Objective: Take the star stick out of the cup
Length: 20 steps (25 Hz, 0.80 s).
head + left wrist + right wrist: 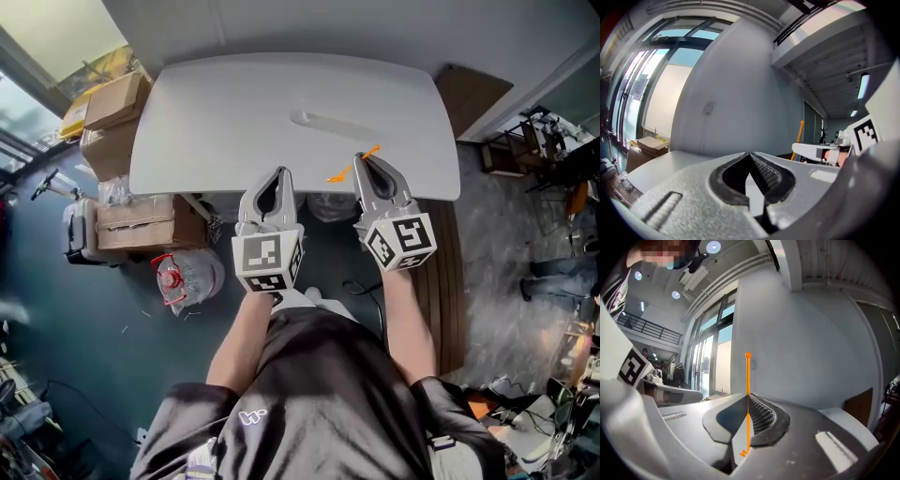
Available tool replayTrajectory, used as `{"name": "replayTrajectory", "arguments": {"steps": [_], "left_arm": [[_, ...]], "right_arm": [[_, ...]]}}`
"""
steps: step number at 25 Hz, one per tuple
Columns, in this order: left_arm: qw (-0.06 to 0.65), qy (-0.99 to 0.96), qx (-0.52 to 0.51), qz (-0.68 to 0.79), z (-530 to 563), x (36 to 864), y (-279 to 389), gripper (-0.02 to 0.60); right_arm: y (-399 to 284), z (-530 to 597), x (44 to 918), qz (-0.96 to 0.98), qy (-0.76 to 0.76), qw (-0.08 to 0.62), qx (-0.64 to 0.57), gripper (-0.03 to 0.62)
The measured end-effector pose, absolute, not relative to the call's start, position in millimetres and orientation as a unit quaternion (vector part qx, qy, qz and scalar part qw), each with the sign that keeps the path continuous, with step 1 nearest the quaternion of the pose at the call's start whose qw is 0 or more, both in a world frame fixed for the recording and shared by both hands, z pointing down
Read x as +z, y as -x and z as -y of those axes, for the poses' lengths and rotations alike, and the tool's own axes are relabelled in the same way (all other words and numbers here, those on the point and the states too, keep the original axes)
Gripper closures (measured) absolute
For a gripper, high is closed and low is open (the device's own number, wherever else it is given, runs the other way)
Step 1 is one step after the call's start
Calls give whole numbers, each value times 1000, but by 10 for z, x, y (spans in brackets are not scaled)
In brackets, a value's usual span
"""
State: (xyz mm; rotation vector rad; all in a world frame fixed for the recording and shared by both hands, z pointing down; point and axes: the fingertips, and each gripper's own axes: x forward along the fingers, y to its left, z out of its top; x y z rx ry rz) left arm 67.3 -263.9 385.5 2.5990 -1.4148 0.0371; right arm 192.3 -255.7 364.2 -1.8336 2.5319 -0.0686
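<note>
**Star stick clamped in the right tongs at the table's near edge**

The right gripper [362, 161] is closed on the star stick [336, 175], a thin orange rod pinched between the jaw tips. In the head view the stick lies slanted across those tips, right of the middle of the near edge of the white table [281, 103]. One end reaches over the tabletop and the other pokes out past the edge, toward the left gripper. Whether it touches the table I cannot tell.

In the right gripper view the star stick [747, 380] stands upright through the right gripper [747, 397]. A small round knob tops it above the tips, and a small flared shape sits at its lower end, down between the ribbed pads.

The left gripper [279, 172] sits just beside the right one, also at the near edge and about mid-table. In its own view the left gripper [751, 153] has its jaw tips closed together, with nothing between the pads. The orange stick [800, 133] shows off to the right there, rising from the other gripper's pale jaws.

Beyond the table's left edge, cardboard boxes [117, 98] are stacked on the floor. A brown board [473, 94] leans by the far right corner.
</note>
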Motion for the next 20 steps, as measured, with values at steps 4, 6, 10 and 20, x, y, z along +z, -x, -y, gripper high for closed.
{"name": "replayTrajectory", "arguments": {"steps": [4,6,10,20], "left_arm": [[84,-877,10,473,2579,3828,-750,580],[81,-878,12,471,2545,3828,-784,580],[80,-878,17,472,2494,3845,-807,580],[76,-876,14,476,2457,3805,-794,580]], "right_arm": [[-1945,2391,3624,-811,584,10,-27,582],[-1979,2354,3638,-808,588,9,-30,582],[-2003,2336,3653,-807,590,5,-26,582],[-1914,2337,3686,-816,578,-2,-22,582]]}}
